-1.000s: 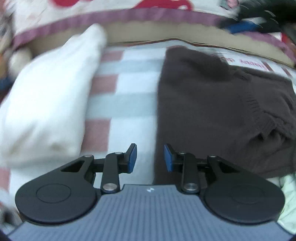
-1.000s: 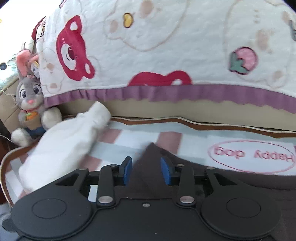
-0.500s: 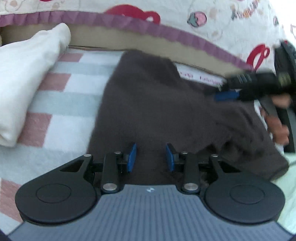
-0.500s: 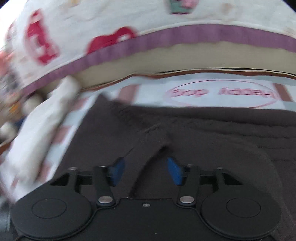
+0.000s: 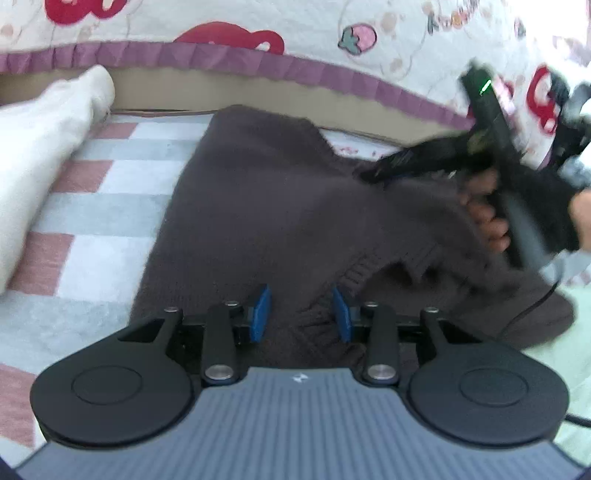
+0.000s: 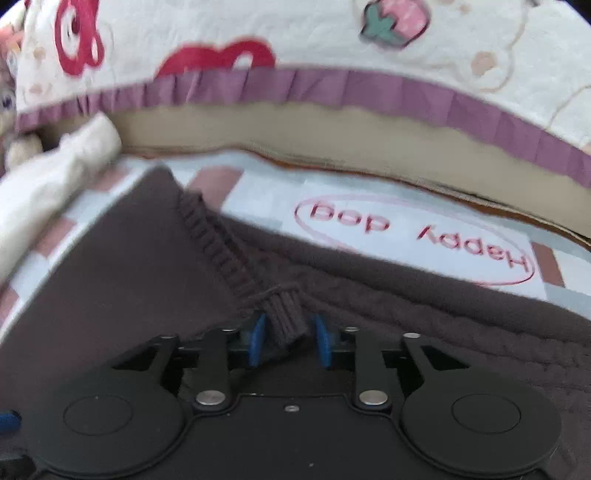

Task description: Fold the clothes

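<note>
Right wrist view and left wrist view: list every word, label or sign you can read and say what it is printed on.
"Happy dog": red letters in a red oval, upside down to the camera, on the checked blanket beyond the brown sweater.
Lettering on the patterned quilt in the left wrist view: too blurred to read.
Small white mark on the left tongs' grey housing: a logo, not legible text.

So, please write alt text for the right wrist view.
The right tool is open, its blue pads on both sides of a ribbed cuff of the dark brown knitted sweater, which lies on a pink and white checked mat.
</note>
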Tool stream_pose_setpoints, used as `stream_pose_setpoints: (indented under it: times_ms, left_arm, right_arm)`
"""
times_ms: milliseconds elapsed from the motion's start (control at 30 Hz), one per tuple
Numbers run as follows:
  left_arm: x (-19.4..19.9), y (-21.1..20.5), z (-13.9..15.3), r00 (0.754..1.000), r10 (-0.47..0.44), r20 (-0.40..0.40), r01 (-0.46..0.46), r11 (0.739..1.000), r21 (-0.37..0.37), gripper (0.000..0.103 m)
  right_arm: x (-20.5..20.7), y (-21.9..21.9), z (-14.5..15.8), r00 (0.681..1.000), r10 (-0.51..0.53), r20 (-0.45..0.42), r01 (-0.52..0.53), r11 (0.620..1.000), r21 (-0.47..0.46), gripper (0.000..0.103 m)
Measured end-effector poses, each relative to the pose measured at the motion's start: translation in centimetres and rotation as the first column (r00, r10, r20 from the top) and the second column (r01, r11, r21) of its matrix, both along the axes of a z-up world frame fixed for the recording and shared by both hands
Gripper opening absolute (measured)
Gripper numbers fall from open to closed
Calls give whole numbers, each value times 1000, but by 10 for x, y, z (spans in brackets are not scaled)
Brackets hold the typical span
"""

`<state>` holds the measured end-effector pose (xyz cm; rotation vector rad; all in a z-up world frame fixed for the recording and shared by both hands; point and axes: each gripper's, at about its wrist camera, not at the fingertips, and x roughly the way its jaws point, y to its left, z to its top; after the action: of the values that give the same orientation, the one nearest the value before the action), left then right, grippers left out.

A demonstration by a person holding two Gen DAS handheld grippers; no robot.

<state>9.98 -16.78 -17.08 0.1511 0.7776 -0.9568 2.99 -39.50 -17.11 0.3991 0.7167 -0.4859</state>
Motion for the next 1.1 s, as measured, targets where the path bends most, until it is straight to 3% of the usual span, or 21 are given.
stream_pose_setpoints:
  times_ms: [133, 267, 333, 433, 533, 667, 733, 833, 933, 1067, 1100]
  left_arm:
    - [-4, -4, 16, 1000, 23, 1, -23, 1000, -18, 39]
    - [-9, -24, 25, 994, 108, -7, -108, 994, -1, 42]
    - [-15, -42, 31, 995, 93, 18, -94, 996, 14, 42]
    - [-34, -69, 42, 999, 20, 29, -21, 999, 28, 42]
    - [-64, -96, 47, 993, -111, 49, 108, 993, 56, 48]
    - [-111, -123, 43, 953, -288, 92, 278, 954, 113, 59]
    - [-133, -133, 38, 927, -360, 109, 344, 928, 143, 59]
    - [-147, -139, 28, 920, -380, 98, 361, 917, 168, 59]
    - [-150, -141, 21, 925, -376, 62, 360, 915, 180, 58]
    - [-154, -143, 13, 930, -366, 23, 356, 915, 192, 58]
    - [-152, -142, 13, 933, -359, 29, 348, 919, 187, 59]
  right_arm:
    - [-21, -6, 3, 1000, -8, -19, 8, 1000, 9, 40]
    - [-87, -20, 17, 1000, 16, -2, -15, 995, 98, 40]
    - [-129, -25, 29, 1000, 9, 9, -10, 993, 118, 40]
    - [-203, -31, 36, 994, -96, 61, 81, 974, 210, 43]
    - [-272, -28, 24, 970, -228, 84, 185, 917, 352, 46]
    - [-342, -18, -2, 924, -379, 57, 297, 802, 517, 47]
    - [-359, -6, -16, 884, -463, 62, 342, 733, 588, 50]
    - [-384, 12, -39, 812, -581, 56, 392, 613, 686, 50]
    - [-372, 18, -57, 819, -570, 68, 392, 642, 658, 51]
    - [-361, 14, -79, 786, -611, 95, 402, 621, 673, 54]
    - [-362, 13, -81, 765, -635, 108, 405, 604, 686, 54]
